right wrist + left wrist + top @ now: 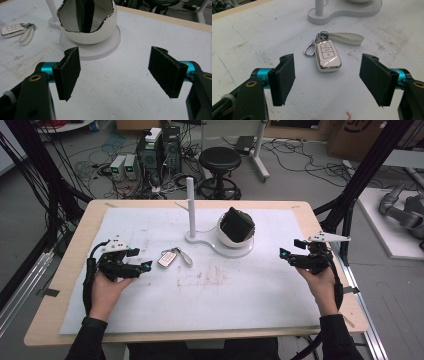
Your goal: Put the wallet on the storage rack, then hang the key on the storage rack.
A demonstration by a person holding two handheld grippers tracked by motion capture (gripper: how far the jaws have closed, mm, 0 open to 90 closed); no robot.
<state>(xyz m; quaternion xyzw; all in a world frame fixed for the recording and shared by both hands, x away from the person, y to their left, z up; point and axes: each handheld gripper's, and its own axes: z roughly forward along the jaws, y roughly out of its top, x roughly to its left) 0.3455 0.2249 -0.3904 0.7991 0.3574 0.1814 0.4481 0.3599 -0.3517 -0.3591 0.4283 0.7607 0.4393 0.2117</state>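
Key fob (327, 56) at 12 o'clock between my left hand-held gripper (328, 78) jaws, wide apart.
My right hand-held gripper (116, 73) gapes empty; white bowl (87, 27) at 11 o'clock.

A white car key (327, 55) with a shiny silver edge lies flat on the bench, buttons up. A silver clip (309, 49) and pale loop strap (347, 38) lie attached at its far end.

Two dark sleeves end in bare hands. Each grasps a black hand-held gripper, left (135, 260) and right (287, 256), with flat black foam-faced pads (284, 77), turquoise metal collars, brass-ringed screw holes, grey three-cornered top plates and trailing black cables.
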